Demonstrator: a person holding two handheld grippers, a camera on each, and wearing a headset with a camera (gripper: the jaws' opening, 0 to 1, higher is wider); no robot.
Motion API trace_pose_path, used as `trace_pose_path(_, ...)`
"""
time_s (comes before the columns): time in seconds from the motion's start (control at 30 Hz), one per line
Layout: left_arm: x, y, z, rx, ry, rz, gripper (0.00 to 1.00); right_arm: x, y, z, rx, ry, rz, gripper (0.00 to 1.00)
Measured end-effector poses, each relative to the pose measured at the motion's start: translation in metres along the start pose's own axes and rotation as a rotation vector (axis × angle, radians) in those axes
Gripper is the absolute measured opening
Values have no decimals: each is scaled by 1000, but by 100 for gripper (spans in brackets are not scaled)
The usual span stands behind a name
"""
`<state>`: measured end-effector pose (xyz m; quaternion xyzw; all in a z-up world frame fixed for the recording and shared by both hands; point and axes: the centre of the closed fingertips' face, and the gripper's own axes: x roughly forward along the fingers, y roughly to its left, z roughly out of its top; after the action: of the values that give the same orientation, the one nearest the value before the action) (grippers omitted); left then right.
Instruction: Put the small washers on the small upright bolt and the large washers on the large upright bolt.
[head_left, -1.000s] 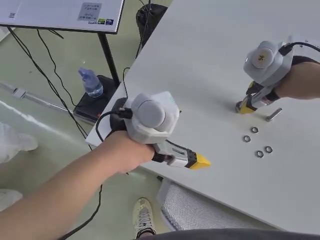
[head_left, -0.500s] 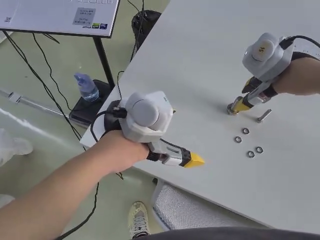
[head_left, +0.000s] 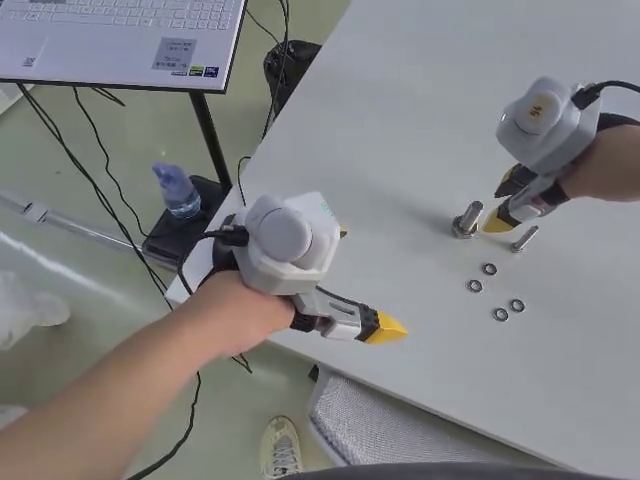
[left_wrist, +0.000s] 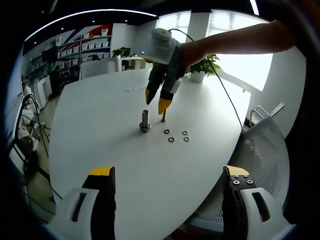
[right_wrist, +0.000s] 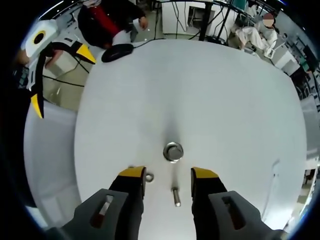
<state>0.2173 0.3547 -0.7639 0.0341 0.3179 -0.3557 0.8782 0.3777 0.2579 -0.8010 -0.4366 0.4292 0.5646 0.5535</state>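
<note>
On the white table (head_left: 400, 120), the large bolt (head_left: 465, 219) stands upright on its head, with the small bolt (head_left: 523, 238) lying on its side at its 4 o'clock and four washers (head_left: 489, 269) loose at 5 o'clock. The right gripper (head_left: 497, 222) hovers just beside the large bolt at 3 o'clock, jaws parted and empty, probably lined up to raise the small bolt. The left gripper (head_left: 385, 328) waits at 7 o'clock, spread wide, holding nothing.
</note>
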Motion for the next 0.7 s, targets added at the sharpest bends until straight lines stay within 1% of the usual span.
trace_pose_path(0.1, -1, -1, 3, 3, -16, 2, 88, -4, 6, -3, 4, -2, 1, 37)
trace_pose_path(0.23, 1, -3, 1, 2, -8, -4, 88, -7, 12, -9, 9, -1, -1, 37)
trace_pose_path(0.33, 1, -5, 2, 2, -16, -9, 88, -9, 15, -15, 7, 8, -1, 37)
trace_pose_path(0.43, 1, -5, 2, 4, -15, -7, 88, -13, 16, -19, 13, 6, -7, 36)
trace_pose_path(0.5, 1, -6, 2, 2, -16, -10, 89, -15, 15, -17, 1, -14, -15, 34)
trace_pose_path(0.6, 1, -5, 1, 4, -15, -8, 88, -14, 18, -18, 14, -18, -5, 34)
trace_pose_path(0.63, 1, -5, 1, 3, -17, -7, 88, -11, 15, -22, 10, -16, -4, 34)
trace_pose_path(0.7, 1, -6, 1, 2, -20, -8, 88, -10, 14, -24, 5, -11, -2, 34)
